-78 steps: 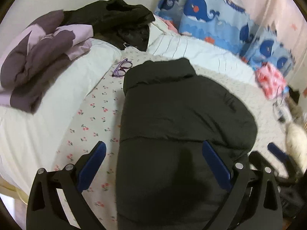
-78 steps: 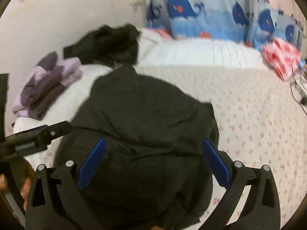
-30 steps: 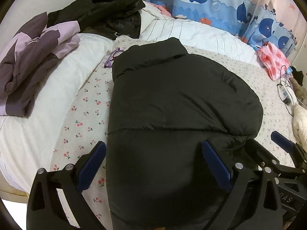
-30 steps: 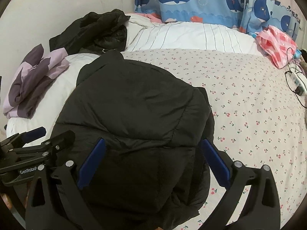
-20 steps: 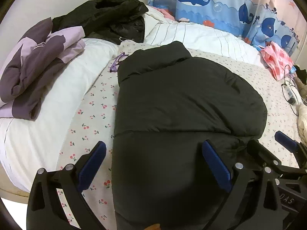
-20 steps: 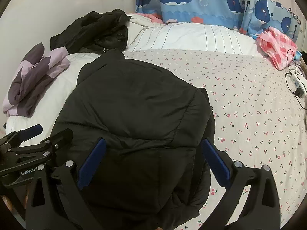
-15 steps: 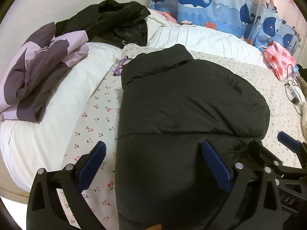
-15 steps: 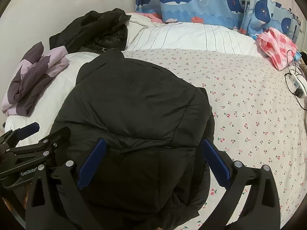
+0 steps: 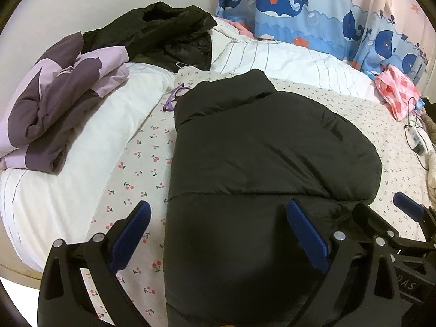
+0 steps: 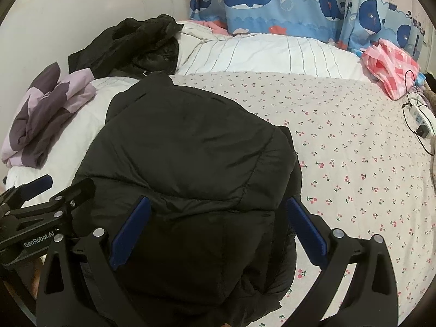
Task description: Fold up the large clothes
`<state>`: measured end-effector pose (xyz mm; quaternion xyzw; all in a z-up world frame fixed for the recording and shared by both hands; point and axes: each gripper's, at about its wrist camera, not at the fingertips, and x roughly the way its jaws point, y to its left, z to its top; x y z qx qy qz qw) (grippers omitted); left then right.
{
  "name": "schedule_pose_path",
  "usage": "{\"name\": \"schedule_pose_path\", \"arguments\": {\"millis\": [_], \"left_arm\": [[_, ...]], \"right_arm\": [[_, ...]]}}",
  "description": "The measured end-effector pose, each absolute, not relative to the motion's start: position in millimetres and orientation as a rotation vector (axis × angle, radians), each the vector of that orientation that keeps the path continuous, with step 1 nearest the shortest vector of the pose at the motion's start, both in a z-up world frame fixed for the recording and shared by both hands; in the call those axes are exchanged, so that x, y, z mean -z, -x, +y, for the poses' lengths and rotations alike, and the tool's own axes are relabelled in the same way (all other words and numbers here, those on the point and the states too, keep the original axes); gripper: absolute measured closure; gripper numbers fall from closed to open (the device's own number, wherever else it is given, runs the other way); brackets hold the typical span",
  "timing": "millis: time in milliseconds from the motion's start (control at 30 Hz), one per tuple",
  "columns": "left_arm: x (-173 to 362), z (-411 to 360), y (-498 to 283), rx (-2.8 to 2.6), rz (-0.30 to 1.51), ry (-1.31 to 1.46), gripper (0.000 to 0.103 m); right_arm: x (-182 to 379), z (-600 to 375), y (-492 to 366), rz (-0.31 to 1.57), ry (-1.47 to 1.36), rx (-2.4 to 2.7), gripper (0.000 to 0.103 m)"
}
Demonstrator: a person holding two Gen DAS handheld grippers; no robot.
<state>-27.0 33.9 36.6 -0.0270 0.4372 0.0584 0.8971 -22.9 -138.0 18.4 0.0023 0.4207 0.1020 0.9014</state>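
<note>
A black puffer jacket [image 9: 259, 158] lies folded on the cherry-print bed sheet [image 9: 141, 163], collar toward the far side. It also fills the right wrist view [image 10: 190, 169]. My left gripper [image 9: 218, 234] is open and empty, hovering over the jacket's near hem. My right gripper [image 10: 215, 231] is open and empty over the jacket's near right part. The right gripper shows at the left wrist view's right edge [image 9: 403, 226]; the left gripper shows at the right wrist view's left edge [image 10: 41, 204].
A purple and lilac garment [image 9: 54, 103] and a second black jacket [image 9: 163, 35] lie on the white duvet [image 9: 81, 147] at left and back. Purple glasses [image 9: 174, 98] lie beside the collar. A pink bag [image 10: 389, 65] and a power strip [image 10: 422, 122] lie at right.
Both grippers have shifted slightly over the jacket's near end and stayed open. The jacket has not visibly moved.
</note>
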Motion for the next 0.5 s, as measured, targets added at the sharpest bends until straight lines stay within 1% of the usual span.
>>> {"name": "schedule_pose_path", "arguments": {"millis": [500], "left_arm": [[-37.7, 33.2, 27.8, -0.124, 0.901, 0.034, 0.007]], "right_arm": [[-12.2, -137.1, 20.5, 0.888, 0.025, -0.194, 0.007]]}}
